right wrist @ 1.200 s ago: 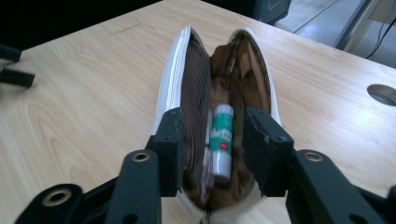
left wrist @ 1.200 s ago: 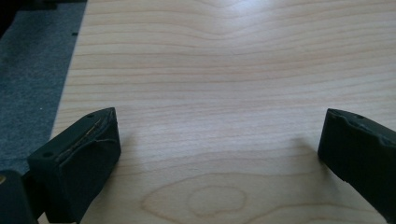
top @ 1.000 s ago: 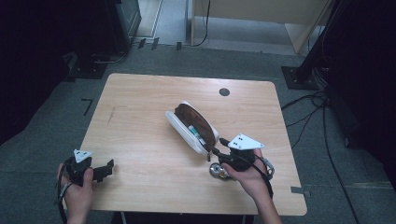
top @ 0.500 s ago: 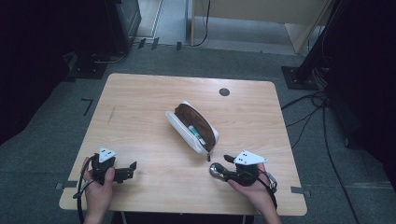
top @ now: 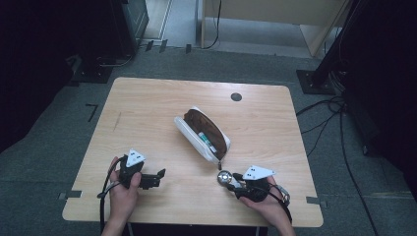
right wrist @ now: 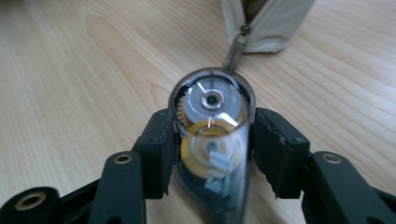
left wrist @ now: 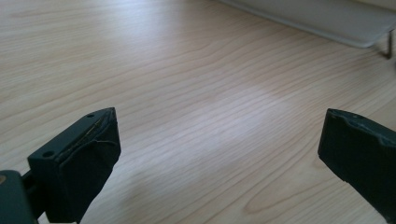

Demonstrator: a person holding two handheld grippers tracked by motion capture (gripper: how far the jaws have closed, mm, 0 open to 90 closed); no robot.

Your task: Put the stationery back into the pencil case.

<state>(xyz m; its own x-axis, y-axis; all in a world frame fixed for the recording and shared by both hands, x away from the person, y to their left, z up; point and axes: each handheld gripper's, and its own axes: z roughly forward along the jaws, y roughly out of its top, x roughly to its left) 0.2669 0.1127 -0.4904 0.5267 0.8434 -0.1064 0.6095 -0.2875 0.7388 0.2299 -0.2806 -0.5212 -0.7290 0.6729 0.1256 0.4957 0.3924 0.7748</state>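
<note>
Near edge of the desk (top: 147,103): both hands come in from the bottom of the high view. Left hand (top: 123,194) holds the left gripper (top: 158,177) low over bare wood at the near left; its jaws stand wide apart with nothing between them, and the left gripper view shows plain wood grain in the gap. Grey three-cornered plate on top, cable trailing back along the wrist.

Right hand (top: 263,201) holds the right gripper (top: 228,179) at the near right. Its jaws are clenched on a correction tape dispenser (right wrist: 212,140): clear shell, silver geared wheel at the far end, yellow wheel behind it, seen close in the right gripper view. Dispenser's rounded end points toward the pouch.

Further in, mid-desk: a white pencil pouch (top: 201,132), lying diagonally, unzipped, brown lining exposed, a green-and-white item inside. Its zipper pull (right wrist: 235,46) hangs from the near corner, just beyond the dispenser's tip; contact cannot be told.

Far edge: a dark round grommet (top: 236,97) set in the desk top. Beyond, grey floor with cables (top: 334,118).
</note>
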